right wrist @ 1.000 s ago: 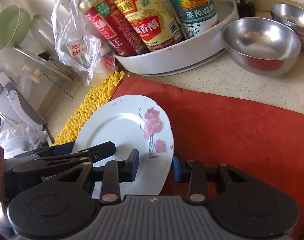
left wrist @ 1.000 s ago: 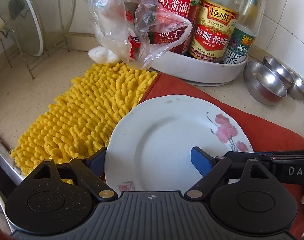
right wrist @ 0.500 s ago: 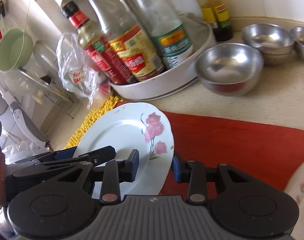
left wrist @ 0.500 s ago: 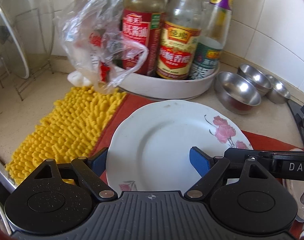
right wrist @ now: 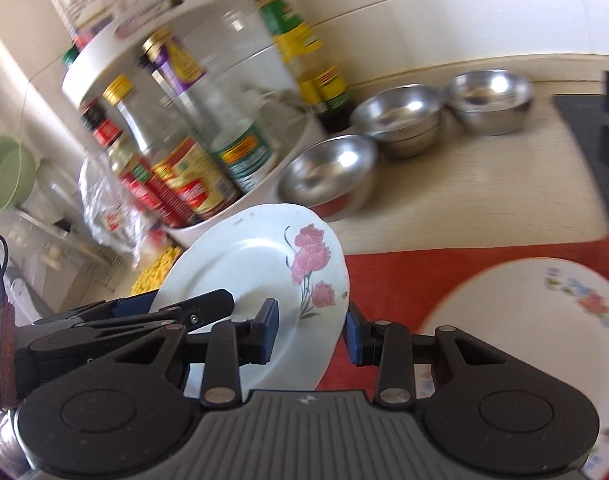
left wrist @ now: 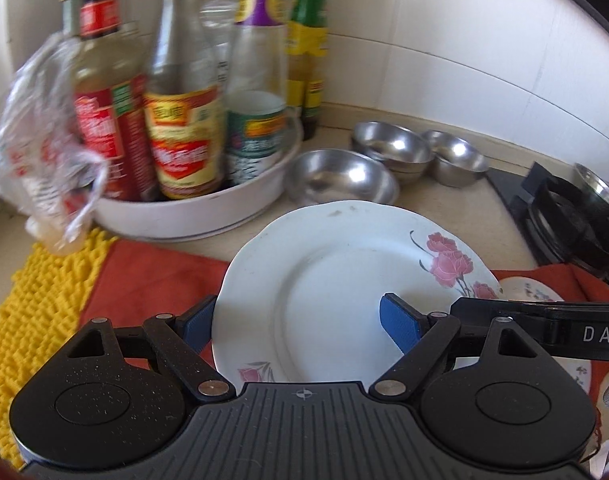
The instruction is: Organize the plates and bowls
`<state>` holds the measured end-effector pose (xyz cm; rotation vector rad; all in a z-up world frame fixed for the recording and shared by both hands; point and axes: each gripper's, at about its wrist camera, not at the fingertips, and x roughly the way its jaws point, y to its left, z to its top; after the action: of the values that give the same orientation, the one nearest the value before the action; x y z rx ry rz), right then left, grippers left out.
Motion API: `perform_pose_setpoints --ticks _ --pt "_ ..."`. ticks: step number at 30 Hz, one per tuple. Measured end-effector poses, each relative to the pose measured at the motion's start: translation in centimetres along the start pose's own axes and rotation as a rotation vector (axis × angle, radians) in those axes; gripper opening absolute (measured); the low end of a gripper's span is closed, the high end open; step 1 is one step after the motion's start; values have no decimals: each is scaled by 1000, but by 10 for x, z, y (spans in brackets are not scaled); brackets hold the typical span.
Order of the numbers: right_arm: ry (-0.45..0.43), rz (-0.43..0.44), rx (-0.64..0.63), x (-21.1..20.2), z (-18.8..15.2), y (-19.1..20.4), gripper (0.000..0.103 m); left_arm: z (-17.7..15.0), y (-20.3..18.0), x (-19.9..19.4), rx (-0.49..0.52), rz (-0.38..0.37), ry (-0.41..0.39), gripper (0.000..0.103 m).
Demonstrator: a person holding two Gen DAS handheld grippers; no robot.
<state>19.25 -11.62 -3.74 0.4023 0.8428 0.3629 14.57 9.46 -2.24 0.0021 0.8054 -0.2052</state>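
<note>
— Report the plate's position.

— The white plate with pink flowers [left wrist: 336,280] sits at centre frame in the left wrist view, tilted, raised above the red cloth [left wrist: 152,276]. Both tools grip it.

— State of each?

— The left hand-held gripper [left wrist: 300,320] has its blue pads [left wrist: 398,322] either side of the plate's near rim, grasping it. The right hand-held gripper [right wrist: 310,330] is clenched across the plate's edge [right wrist: 264,276], lower centre of its view.

— Other dishes?

— A second floral plate [right wrist: 532,312] lies on the cloth, lower right. Three steel bowls [right wrist: 400,114] stand on the bench [right wrist: 484,196], upper right, one just beside the white bottle tray [left wrist: 224,208].
</note>
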Motion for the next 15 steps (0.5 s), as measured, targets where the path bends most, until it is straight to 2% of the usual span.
perform_pose_setpoints --ticks 7,15 --pt "-57 -72 56 -35 -3 -31 37 8 -44 8 77 -81 -5 89" --pt "-84 -146 111 -64 -13 -62 37 7 -91 20 150 -159 11 89"
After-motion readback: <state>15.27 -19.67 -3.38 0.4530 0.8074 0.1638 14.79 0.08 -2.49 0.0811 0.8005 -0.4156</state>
